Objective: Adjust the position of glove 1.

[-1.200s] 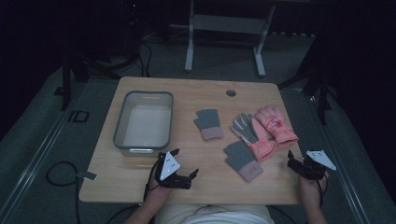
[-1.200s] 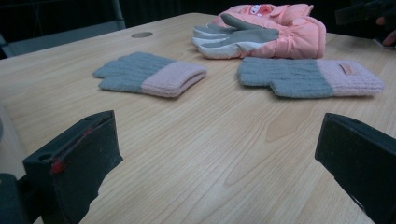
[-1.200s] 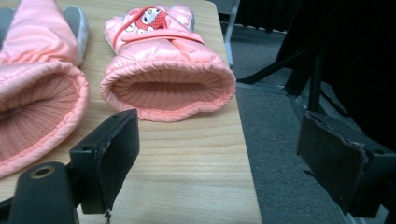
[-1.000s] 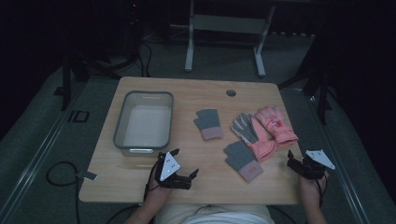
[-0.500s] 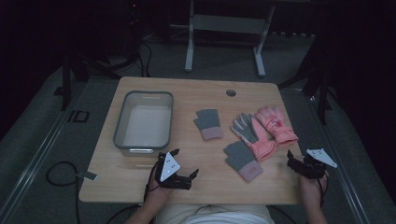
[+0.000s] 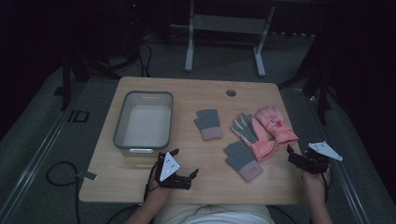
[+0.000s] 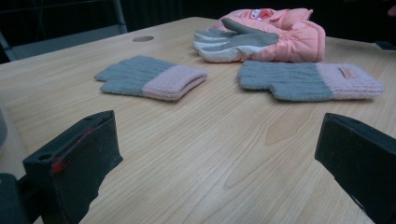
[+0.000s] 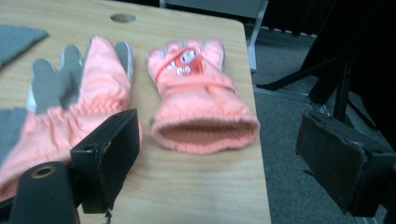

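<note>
On the wooden table (image 6: 140, 172), seen from the high view, the left gripper (image 6: 183, 171) sits near the front edge at about seven o'clock from the table's middle, held in the person's left hand (image 6: 156, 191), its jaws spread wide and holding nothing. At roughly nine to ten o'clock from the middle stands a grey plastic tub (image 6: 122, 123), just beyond that gripper. Near the middle lies a small grey knit glove with a pink cuff (image 6: 208, 124), and at about five o'clock a second grey knit glove (image 6: 242, 160) with the same pink cuff, its cuff toward the person. Between three and four o'clock lie two padded pink gloves side by side: one palm-up with grey patches (image 6: 251, 134), touching the second knit glove, and one showing a cartoon print on its back (image 6: 274, 124) just to its right. At about four o'clock, past the table's right front corner, the right gripper (image 6: 299, 158) is held in the person's right hand (image 6: 315, 179); its jaws are also wide apart and empty. From the left gripper view both knit gloves lie ahead at twelve o'clock, well apart from the jaws, with the pink pair behind them. From the right gripper view the printed pink glove's open cuff faces the camera between the jaws. A round hole (image 6: 230, 92) marks the table at one o'clock.
</note>
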{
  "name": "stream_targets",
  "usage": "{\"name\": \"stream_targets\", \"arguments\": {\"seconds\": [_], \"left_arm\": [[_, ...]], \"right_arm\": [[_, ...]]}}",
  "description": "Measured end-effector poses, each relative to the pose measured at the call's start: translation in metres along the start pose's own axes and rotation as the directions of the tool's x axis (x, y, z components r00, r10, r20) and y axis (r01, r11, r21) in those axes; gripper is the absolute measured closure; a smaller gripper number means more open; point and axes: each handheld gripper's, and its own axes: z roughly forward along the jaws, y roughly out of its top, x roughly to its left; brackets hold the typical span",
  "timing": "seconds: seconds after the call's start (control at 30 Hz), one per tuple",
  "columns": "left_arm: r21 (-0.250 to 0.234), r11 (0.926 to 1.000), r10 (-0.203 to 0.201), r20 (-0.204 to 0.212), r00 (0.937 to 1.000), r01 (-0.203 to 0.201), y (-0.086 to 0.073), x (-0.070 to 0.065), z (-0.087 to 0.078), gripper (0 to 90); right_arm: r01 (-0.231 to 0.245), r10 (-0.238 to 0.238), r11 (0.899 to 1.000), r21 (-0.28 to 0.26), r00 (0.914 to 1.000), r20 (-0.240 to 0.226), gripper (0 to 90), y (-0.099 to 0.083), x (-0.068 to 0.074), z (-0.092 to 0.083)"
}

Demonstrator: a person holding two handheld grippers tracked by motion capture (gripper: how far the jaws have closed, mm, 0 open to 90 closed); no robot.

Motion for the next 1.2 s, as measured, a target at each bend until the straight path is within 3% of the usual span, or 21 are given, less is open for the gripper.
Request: {"name": "stream_targets", "arguments": {"seconds": [0.13,0.27,0.33,0.37,0.57,0.67,0.93,1.07,1.2], "left_arm": [[-0.001,1.0,-0.001,0.0,1.0,0.001,0.0,0.0,0.0,0.0],[-0.003,1.0,-0.005,-0.002,1.0,0.005,0.0,0.0,0.0,0.0],[0.0,1.0,-0.005,-0.001,1.0,0.005,0.0,0.0,0.0,0.0],[-0.002,1.0,-0.005,-0.001,1.0,0.005,0.0,0.0,0.0,0.0],[0.0,1.0,-0.002,0.0,1.0,0.002,0.0,0.0,0.0,0.0],[-0.002,1.0,-0.003,0.0,1.0,0.003,0.0,0.0,0.0,0.0],[0.001,1.0,0.005,0.004,1.0,-0.005,0.0,0.0,0.0,0.0],[0.002,0.9999,0.011,0.006,0.9999,-0.011,0.0,0.0,0.0,0.0],[-0.001,1.0,0.002,0.006,1.0,-0.002,0.0,0.0,0.0,0.0]], "right_arm": [[0.01,-0.01,1.0,-0.023,0.9999,-0.002,13.7,0.013,0.002,-0.002],[0.01,-0.011,0.999,-0.031,0.9991,-0.041,13.6,0.032,0.006,-0.005],[0.01,-0.011,0.999,-0.031,0.9991,-0.041,13.6,0.032,0.006,-0.005],[0.04,-0.042,0.997,-0.062,0.9986,-0.031,13.1,0.046,0.01,-0.007],[0.064,-0.07,0.992,-0.11,0.9964,-0.048,14.4,0.074,0.021,-0.007],[0.069,-0.079,0.993,-0.095,0.9916,-0.102,17.7,0.088,0.026,-0.005],[0.132,-0.142,0.987,-0.089,0.9829,-0.117,17.3,0.111,0.051,0.005],[0.114,-0.126,0.99,-0.084,0.9785,-0.163,19.4,0.119,0.059,0.011],[0.143,-0.154,0.987,-0.07,0.9683,-0.197,16.8,0.124,0.074,0.018]]}}
